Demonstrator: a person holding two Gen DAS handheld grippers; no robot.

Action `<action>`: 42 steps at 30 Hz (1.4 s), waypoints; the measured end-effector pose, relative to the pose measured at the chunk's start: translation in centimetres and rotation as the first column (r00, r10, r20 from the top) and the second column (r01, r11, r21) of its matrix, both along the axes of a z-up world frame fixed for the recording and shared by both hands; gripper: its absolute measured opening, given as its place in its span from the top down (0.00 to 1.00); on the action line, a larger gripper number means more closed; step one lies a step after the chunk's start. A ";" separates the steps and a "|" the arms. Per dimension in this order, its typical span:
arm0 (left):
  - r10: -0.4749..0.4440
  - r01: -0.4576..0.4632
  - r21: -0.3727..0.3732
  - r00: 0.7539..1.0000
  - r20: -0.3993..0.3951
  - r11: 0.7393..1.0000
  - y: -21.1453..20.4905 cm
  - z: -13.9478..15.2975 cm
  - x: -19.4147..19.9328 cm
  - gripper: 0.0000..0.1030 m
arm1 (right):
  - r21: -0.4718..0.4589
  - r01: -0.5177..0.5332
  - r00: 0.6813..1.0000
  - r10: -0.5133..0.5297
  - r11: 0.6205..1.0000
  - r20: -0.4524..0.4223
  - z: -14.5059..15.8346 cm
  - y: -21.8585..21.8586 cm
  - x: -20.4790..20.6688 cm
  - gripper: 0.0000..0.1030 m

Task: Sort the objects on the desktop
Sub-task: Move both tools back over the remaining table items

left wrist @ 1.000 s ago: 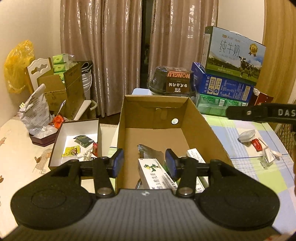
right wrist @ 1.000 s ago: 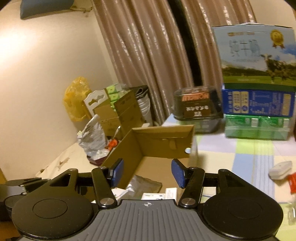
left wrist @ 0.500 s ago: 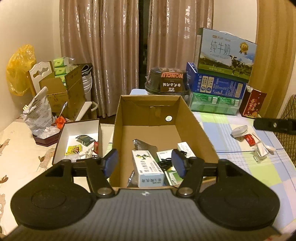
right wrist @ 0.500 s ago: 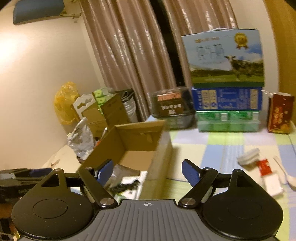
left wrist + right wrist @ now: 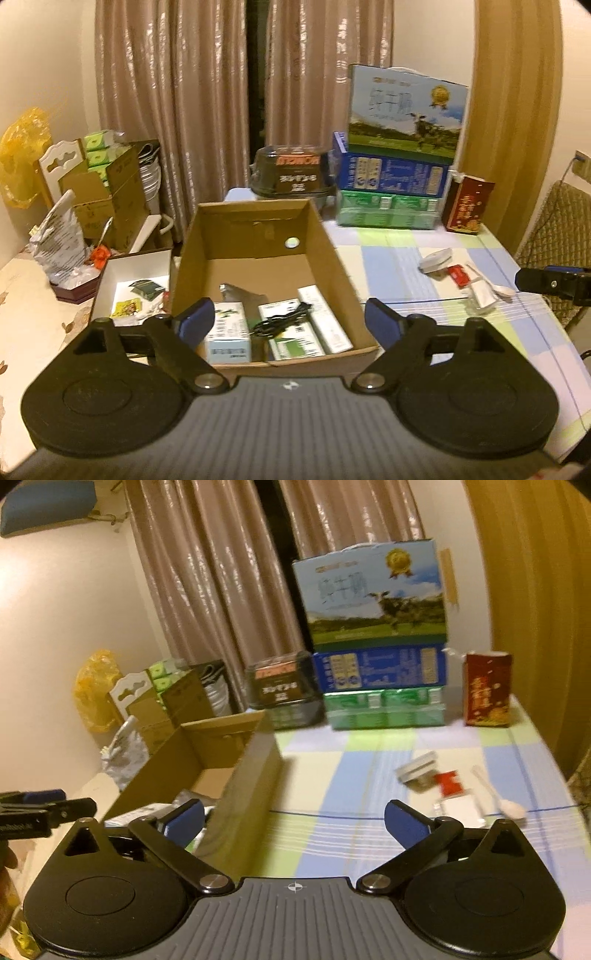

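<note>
An open cardboard box [image 5: 332,266] [image 5: 255,771] sits on the table holding several medicine cartons [image 5: 227,330] and a black cable [image 5: 280,321]. My left gripper [image 5: 290,325] hovers wide open and empty over the box's near edge. My right gripper [image 5: 295,819] is wide open and empty, right of the box over the checked tablecloth. Loose items lie at the right: a white device [image 5: 436,260] [image 5: 417,768], a red packet [image 5: 458,275] [image 5: 448,782], a white packet [image 5: 482,295] [image 5: 461,806] and a white spoon [image 5: 506,801]. The right gripper's tip [image 5: 554,284] shows in the left wrist view.
A white tray [image 5: 107,273] of small packets lies left of the box. Stacked milk cartons [image 5: 395,166] [image 5: 376,653], a dark food container [image 5: 291,177] and a red carton [image 5: 467,205] [image 5: 487,690] line the table's back. A chair back [image 5: 554,221] stands at the right.
Both grippers have opened wider. The left one pulled back from inside the box to its near edge. The right one swung right, away from the box toward the loose items.
</note>
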State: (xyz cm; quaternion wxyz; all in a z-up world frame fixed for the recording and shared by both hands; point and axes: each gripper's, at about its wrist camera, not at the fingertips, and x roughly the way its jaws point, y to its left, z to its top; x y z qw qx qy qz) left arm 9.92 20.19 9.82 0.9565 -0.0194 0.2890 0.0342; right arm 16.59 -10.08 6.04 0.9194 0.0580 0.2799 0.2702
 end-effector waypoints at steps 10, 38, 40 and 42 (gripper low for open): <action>-0.085 0.084 0.033 0.996 0.024 0.996 -5.2 0.7 0.1 0.01 | -0.043 0.085 0.996 -0.085 0.995 0.005 0.1 -5.3 -0.8 0.02; -0.280 0.281 0.026 0.959 -0.036 0.959 -15.9 -2.8 4.9 0.01 | -0.115 0.241 0.968 -0.247 0.964 -0.039 -3.2 -15.0 0.1 0.02; -0.289 0.290 0.027 0.956 -0.042 0.957 -16.4 -3.3 5.5 0.01 | -0.124 0.245 0.967 -0.252 0.962 -0.043 -3.6 -15.3 0.5 0.02; -0.299 0.300 0.024 0.953 -0.051 0.954 -17.0 -3.9 6.2 0.01 | -0.133 0.248 0.966 -0.256 0.960 -0.044 -4.1 -15.6 0.9 0.02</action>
